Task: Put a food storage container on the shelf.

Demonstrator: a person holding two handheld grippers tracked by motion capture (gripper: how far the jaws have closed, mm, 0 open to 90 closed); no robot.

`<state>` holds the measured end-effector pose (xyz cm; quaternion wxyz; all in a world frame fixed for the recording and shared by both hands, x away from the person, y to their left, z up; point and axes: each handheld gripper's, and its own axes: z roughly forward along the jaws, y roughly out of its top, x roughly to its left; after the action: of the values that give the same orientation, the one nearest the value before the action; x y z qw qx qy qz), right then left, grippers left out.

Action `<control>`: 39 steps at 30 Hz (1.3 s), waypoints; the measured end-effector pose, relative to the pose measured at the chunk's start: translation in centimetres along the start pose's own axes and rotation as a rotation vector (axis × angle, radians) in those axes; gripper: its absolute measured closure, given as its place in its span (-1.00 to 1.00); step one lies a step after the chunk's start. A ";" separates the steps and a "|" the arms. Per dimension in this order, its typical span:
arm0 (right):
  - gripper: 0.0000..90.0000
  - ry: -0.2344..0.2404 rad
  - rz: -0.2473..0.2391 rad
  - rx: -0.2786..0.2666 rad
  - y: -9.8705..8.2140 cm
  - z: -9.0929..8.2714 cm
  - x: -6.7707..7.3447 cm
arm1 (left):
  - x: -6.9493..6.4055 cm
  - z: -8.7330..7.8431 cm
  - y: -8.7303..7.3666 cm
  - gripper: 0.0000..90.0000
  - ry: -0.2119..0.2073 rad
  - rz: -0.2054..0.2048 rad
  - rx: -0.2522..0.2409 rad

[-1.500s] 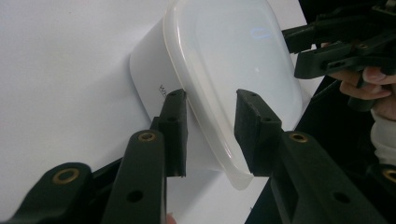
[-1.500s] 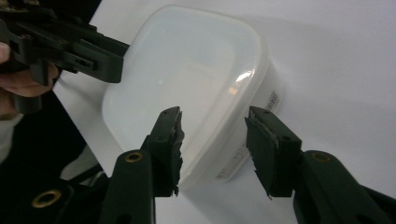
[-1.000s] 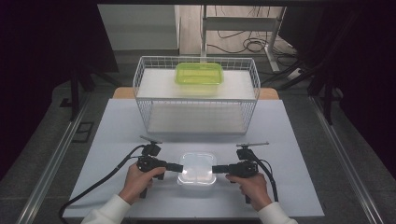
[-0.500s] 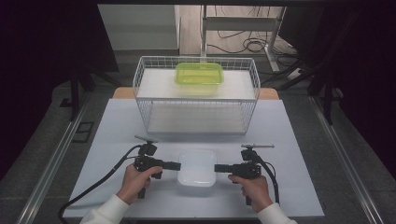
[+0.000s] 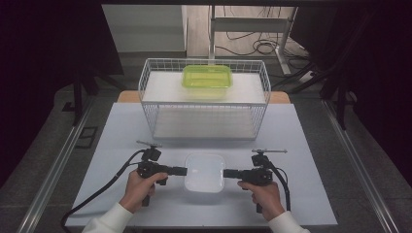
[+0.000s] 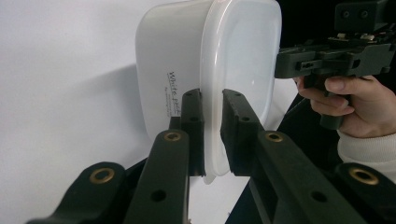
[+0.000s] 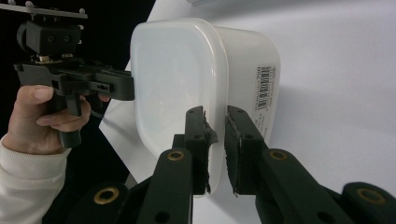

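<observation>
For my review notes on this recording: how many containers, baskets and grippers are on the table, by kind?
White lidded containers: 1, the white container, gripped at opposite rims by the left gripper and right gripper.
Green lidded containers: 1, the green container.
Wire baskets: 1, the wire basket.
Handheld grippers: 2.
Total: 5.
</observation>
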<state>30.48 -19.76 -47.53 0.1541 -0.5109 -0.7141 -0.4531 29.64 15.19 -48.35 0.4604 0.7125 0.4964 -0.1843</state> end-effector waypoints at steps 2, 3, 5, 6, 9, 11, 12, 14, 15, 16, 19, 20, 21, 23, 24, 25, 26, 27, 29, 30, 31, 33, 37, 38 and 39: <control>0.76 0.000 -0.013 -0.005 0.1 -0.1 0.2 | -0.2 -0.2 0.1 0.78 0.003 0.010 -0.005; 0.76 -0.002 -0.021 -0.007 0.2 -0.2 0.3 | -0.4 -0.2 0.1 0.78 0.005 0.014 -0.011; 0.76 0.000 -0.033 -0.018 0.3 -0.4 0.5 | -0.7 -0.4 0.3 0.78 0.009 0.024 -0.020; 0.76 0.000 -0.040 -0.023 0.3 -0.5 0.6 | -0.9 -0.5 0.4 0.78 0.011 0.032 -0.022; 0.75 -0.007 -0.070 -0.040 0.5 -0.7 1.1 | -1.3 -0.8 0.5 0.78 0.020 0.053 -0.033; 0.75 -0.012 -0.087 -0.043 0.6 -0.8 1.3 | -1.5 -0.9 0.6 0.78 0.024 0.064 -0.039; 0.75 -0.014 -0.091 -0.045 0.7 -0.9 1.4 | -1.6 -1.0 0.7 0.78 0.021 0.065 -0.043; 0.75 -0.013 -0.098 -0.049 0.8 -1.0 1.6 | -1.6 -1.1 0.7 0.78 0.018 0.069 -0.046; 0.75 -0.012 -0.108 -0.051 0.8 -1.1 1.7 | -1.7 -1.2 0.7 0.78 0.017 0.070 -0.048; 0.75 -0.013 -0.108 -0.050 0.9 -1.1 1.8 | -1.7 -1.2 0.8 0.78 0.017 0.075 -0.054; 0.75 -0.026 -0.132 -0.054 1.1 -1.1 2.0 | -1.9 -1.3 1.0 0.78 0.034 0.090 -0.060; 0.75 -0.031 -0.134 -0.054 1.2 -1.1 2.1 | -2.0 -1.3 1.1 0.78 0.038 0.096 -0.062; 0.75 -0.032 -0.138 -0.055 1.2 -1.2 2.2 | -2.1 -1.3 1.2 0.78 0.040 0.099 -0.062; 0.75 -0.031 -0.140 -0.057 1.4 -1.3 2.1 | -2.2 -1.3 1.4 0.78 0.038 0.104 -0.062; 0.75 -0.030 -0.140 -0.058 1.5 -1.3 2.1 | -2.2 -1.3 1.5 0.78 0.037 0.102 -0.063; 0.75 -0.028 -0.140 -0.058 1.6 -1.4 2.1 | -2.3 -1.3 1.6 0.78 0.038 0.106 -0.064; 0.75 -0.028 -0.144 -0.061 1.6 -1.5 2.1 | -2.3 -1.3 1.7 0.78 0.039 0.108 -0.065; 0.75 -0.030 -0.148 -0.065 1.7 -1.6 2.1 | -2.3 -1.3 1.8 0.78 0.036 0.109 -0.068; 0.75 -0.029 -0.148 -0.070 1.8 -1.6 2.1 | -2.2 -1.2 2.1 0.78 0.041 0.111 -0.065; 0.75 -0.031 -0.148 -0.074 1.9 -1.5 2.1 | -2.2 -1.2 2.2 0.78 0.042 0.113 -0.066; 0.75 -0.032 -0.148 -0.074 2.0 -1.5 2.0 | -2.2 -1.2 2.3 0.78 0.043 0.113 -0.063; 0.75 -0.028 -0.146 -0.075 2.2 -1.6 1.9 | -2.2 -1.3 2.5 0.78 0.039 0.112 -0.068; 0.75 -0.020 -0.162 -0.089 3.0 -1.8 2.4 | -2.6 -1.9 3.2 0.78 0.037 0.122 -0.087; 0.75 -0.019 -0.170 -0.093 3.3 -1.9 2.6 | -2.8 -2.1 3.5 0.78 0.037 0.127 -0.094; 0.75 -0.018 -0.176 -0.097 3.5 -2.0 2.9 | -2.9 -2.3 3.7 0.78 0.038 0.131 -0.096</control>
<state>31.84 -19.42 -42.75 0.0822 -0.4571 -0.7349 -0.4942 31.12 15.30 -43.35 0.4957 0.7238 0.4657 -0.1163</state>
